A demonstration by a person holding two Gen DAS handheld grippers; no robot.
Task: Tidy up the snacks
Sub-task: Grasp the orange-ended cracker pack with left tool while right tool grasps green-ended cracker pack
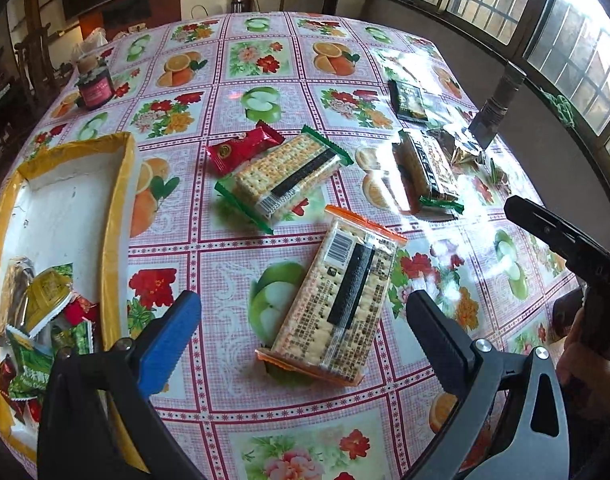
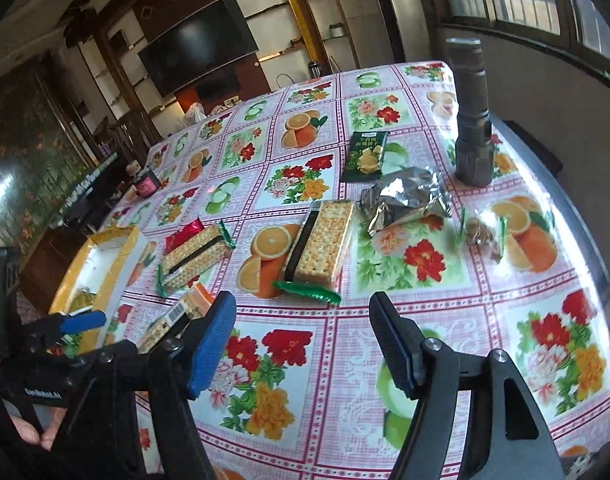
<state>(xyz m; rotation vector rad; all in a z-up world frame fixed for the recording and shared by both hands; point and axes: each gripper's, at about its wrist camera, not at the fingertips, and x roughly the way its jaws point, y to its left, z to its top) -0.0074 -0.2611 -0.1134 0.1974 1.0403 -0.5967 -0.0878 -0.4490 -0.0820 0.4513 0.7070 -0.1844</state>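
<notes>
My left gripper [image 1: 303, 334] gapes empty over the orange-edged crackers [image 1: 337, 304], bound for the box [image 1: 117, 216]; right gripper [image 2: 301, 344] open, empty.

White lettering on the left claw's black body [image 2: 43, 394], lower left of the right wrist view, seems to read "GenRobot.AI". Package print and barcodes are illegible.

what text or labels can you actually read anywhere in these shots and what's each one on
"GenRobot.AI": on the left gripper's black body, right wrist view.
Orange-edged cracker pack: barcode and dense print, too small to read.
Dark green snack packet: print blurred.
Red jar: label unreadable.
</notes>
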